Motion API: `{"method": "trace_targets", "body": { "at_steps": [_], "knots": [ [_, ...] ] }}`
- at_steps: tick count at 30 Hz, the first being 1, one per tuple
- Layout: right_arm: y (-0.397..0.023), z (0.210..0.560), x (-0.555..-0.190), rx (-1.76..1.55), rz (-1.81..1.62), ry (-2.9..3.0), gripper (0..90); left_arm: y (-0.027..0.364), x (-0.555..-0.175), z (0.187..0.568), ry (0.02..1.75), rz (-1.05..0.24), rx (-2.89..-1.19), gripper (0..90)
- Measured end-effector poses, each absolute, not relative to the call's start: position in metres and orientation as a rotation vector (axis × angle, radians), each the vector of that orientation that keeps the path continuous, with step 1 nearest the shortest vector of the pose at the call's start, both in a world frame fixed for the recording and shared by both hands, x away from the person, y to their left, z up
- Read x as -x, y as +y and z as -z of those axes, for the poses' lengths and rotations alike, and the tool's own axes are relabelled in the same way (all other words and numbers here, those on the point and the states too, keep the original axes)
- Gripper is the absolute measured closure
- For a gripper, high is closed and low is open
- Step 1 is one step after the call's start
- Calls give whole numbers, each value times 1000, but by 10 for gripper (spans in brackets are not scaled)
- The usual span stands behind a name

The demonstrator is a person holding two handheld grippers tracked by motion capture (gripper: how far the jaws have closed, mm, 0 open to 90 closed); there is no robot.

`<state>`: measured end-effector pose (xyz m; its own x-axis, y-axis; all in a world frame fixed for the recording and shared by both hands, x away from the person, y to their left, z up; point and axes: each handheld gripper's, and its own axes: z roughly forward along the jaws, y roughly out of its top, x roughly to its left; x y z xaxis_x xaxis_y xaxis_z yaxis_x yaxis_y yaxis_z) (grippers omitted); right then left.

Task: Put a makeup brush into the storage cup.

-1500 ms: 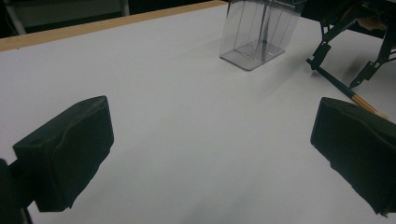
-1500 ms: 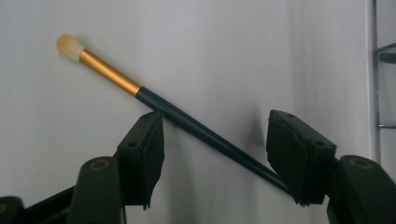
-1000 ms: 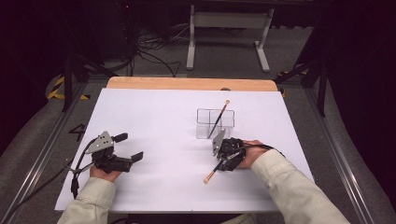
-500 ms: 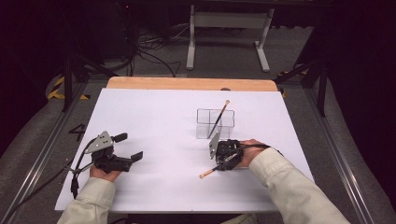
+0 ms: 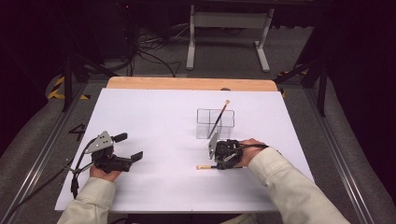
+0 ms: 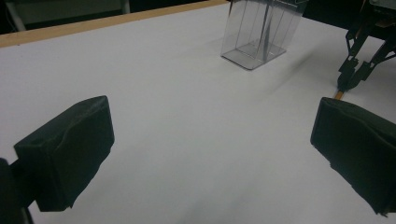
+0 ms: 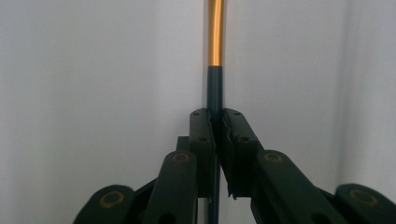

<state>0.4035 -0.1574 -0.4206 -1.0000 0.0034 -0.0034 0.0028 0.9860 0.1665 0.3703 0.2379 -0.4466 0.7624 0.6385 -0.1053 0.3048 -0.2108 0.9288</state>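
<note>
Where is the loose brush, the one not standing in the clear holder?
In the high view the brush lies low over the white table, clamped in the right gripper, just in front of the clear holder.

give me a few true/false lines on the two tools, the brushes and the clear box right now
1. The right tool is shut on a brush. True.
2. The left tool grips a brush. False: its jaws stand wide apart over bare table.
3. A second brush leans in the clear box. True.
4. The clear box lies tipped on its side. False: it stands upright.
5. The held brush is inside the box. False: it is nearer the person, low over the table.
</note>
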Motion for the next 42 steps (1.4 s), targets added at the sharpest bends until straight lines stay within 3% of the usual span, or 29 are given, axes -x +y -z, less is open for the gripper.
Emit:
{"method": "trace_targets", "body": {
  "at_steps": [42],
  "knots": [
    [-182, 356, -398, -163, -773, 2868, 834, 238, -370, 447, 729, -354, -1807, 0]
  ]
}}
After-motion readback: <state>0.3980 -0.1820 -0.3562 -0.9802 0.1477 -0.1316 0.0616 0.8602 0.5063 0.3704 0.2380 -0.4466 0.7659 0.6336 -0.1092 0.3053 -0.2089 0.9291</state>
